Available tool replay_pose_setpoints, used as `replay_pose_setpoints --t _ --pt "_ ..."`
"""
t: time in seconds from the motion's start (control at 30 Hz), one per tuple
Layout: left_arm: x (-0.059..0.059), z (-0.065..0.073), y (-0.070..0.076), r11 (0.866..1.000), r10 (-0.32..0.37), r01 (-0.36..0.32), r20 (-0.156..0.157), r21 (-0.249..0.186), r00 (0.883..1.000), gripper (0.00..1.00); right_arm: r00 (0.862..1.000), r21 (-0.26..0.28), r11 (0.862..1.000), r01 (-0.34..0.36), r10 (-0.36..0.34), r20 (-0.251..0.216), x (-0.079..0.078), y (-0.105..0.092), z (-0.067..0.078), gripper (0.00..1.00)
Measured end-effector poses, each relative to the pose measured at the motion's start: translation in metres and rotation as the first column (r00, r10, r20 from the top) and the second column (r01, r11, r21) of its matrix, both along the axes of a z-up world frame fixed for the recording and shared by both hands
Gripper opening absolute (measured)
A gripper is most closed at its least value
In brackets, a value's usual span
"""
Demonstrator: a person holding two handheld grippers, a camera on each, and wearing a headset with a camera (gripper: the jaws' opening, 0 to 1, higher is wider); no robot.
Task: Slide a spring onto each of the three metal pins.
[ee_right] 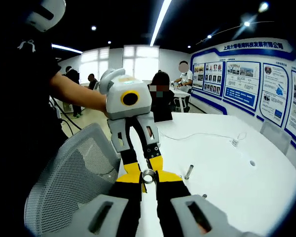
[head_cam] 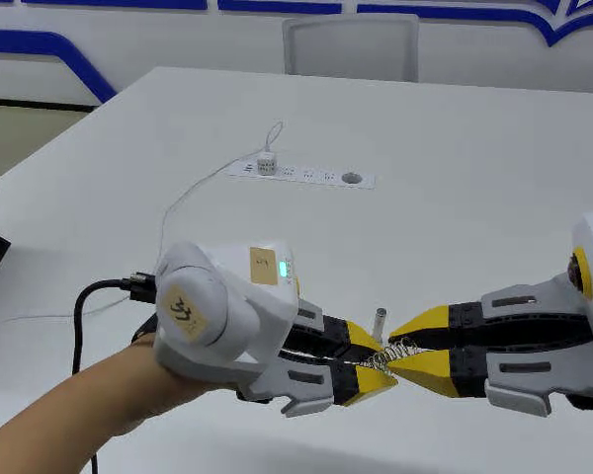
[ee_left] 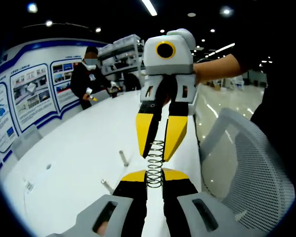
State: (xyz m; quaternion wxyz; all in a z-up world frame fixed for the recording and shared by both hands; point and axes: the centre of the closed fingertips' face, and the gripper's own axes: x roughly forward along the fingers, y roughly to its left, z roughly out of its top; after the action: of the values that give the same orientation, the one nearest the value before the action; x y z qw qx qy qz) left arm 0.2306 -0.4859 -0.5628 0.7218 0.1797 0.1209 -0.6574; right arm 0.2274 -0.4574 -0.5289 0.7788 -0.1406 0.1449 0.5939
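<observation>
Head view first: left gripper (head_cam: 368,361) coming in from the left on a bare forearm, right gripper (head_cam: 395,348) from the right, tips nose to nose just above the white table (head_cam: 455,197). Both pinched down on the same spring (head_cam: 387,354), held across the small gap between them, so probably a hand-off or a re-grip. Just behind the tips, one metal pin (head_cam: 379,321) standing upright, bare, no spring on it. Over to the left gripper view: own yellow tips clamped on the near end of the spring (ee_left: 155,165), far end squeezed in the right gripper (ee_left: 160,148) pointing back toward the camera. Off to the left on the tabletop, a metal pin (ee_left: 123,158) and a second pin (ee_left: 105,184) nearer in, both upright, both bare as far as can be told. Then the right gripper view: spring (ee_right: 148,175) seen end-on as a little ring, pinched between own tips, with the left gripper (ee_right: 144,168) gripping it from the opposite side. Metal pin (ee_right: 188,172) upright just to the right, bare again, plus a small stub (ee_right: 203,196) closer in, maybe another pin, too tiny to call. Judging from all that: nothing slid on yet among the pins counted, and this spring up in the air, near a pin but not lined up over it. Left to do, by the look of it: pretty much the whole job, all three springs.
</observation>
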Motion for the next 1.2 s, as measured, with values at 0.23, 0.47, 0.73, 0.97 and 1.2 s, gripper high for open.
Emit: replay_pose_setpoints --t 0.23,0.47,0.73,0.97,1.2 --pt "0.0 -0.001 -0.001 0.999 0.031 -0.032 -0.022 -0.016 0.999 0.1 0.999 0.024 1.0 0.02 -0.019 -0.037 0.002 0.008 0.002 0.1" --pt "-0.001 -0.005 0.002 0.998 0.06 -0.061 -0.06 -0.015 0.996 0.11 0.998 0.011 0.999 0.036 -0.035 -0.048 0.002 0.01 -0.002 0.1" --pt "-0.003 -0.008 0.006 0.995 0.088 -0.091 -0.084 -0.033 0.993 0.12 0.999 -0.039 0.999 0.015 -0.016 -0.036 0.001 0.015 -0.009 0.1" --pt "-0.001 -0.008 0.012 0.991 0.12 -0.124 -0.093 -0.041 0.988 0.21 0.999 -0.033 0.999 0.015 -0.016 -0.039 0.002 0.014 -0.007 0.1" --pt "0.002 -0.012 0.02 0.984 0.164 -0.17 -0.117 -0.043 0.979 0.29 0.998 -0.033 0.998 0.056 -0.058 -0.04 0.008 0.007 -0.008 0.1"
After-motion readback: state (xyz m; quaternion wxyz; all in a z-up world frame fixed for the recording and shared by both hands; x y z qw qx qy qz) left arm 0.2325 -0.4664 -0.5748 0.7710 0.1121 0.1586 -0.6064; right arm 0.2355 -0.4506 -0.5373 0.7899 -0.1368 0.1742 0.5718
